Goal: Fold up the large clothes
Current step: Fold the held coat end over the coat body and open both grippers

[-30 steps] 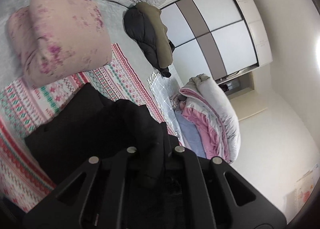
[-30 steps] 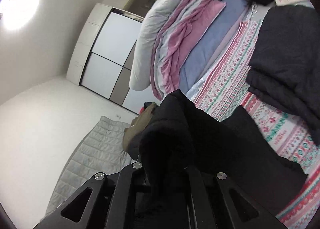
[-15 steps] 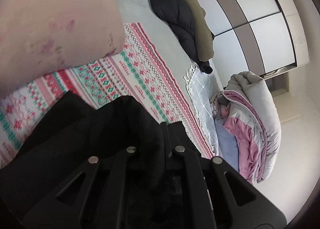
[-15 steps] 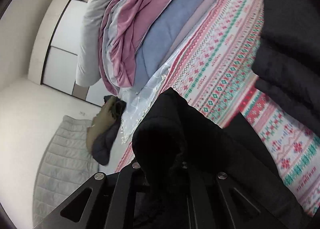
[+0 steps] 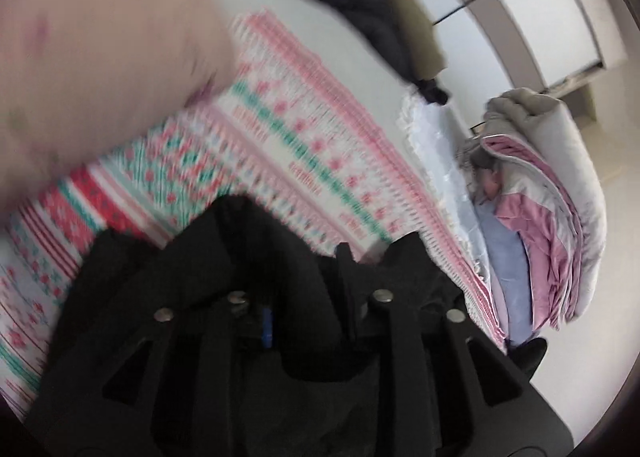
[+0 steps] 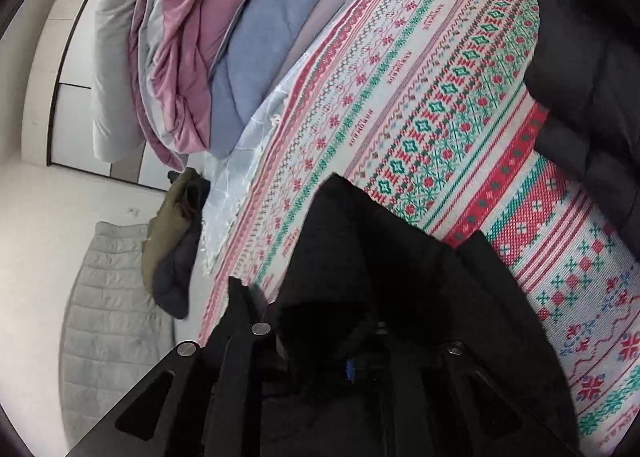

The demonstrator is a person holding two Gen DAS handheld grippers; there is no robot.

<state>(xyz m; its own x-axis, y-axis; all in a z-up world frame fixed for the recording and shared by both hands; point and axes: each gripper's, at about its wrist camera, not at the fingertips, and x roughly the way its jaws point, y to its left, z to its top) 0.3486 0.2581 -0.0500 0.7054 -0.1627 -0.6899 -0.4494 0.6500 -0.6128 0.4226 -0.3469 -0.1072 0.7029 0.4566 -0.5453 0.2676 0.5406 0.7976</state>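
A black garment (image 5: pixel 240 257) lies bunched low on a bed spread with a red, green and white patterned blanket (image 6: pixel 440 105), as a person works it with a two-finger tool in each hand. The left gripper (image 5: pixel 304 257) has its fingers just opening, dark cloth lying between them; whether they grasp it or have let go, the blurred view does not settle. The right gripper (image 6: pixel 328 297) has likewise just been parting its fingers, with a fold of the same garment heaped between them and over one finger, so its grip cannot be told either.

By the look of it, one fold is being laid down on the bed and released. The garment sits as a thick, uneven heap rather than a flat, squared packet, so more folds and smoothing appear to remain.

The left view alone shows a pink floral quilt (image 5: pixel 100 49) close above the garment, though much smeared. The right view, sharp, alone shows a second dark padded coat (image 6: pixel 592 69) lying on the blanket at the far edge. Both take in the stacked pink, grey and blue bedding (image 6: pixel 180 37), the olive-and-dark jacket (image 5: pixel 376 17) and the wardrobe (image 5: pixel 520 5) beyond.
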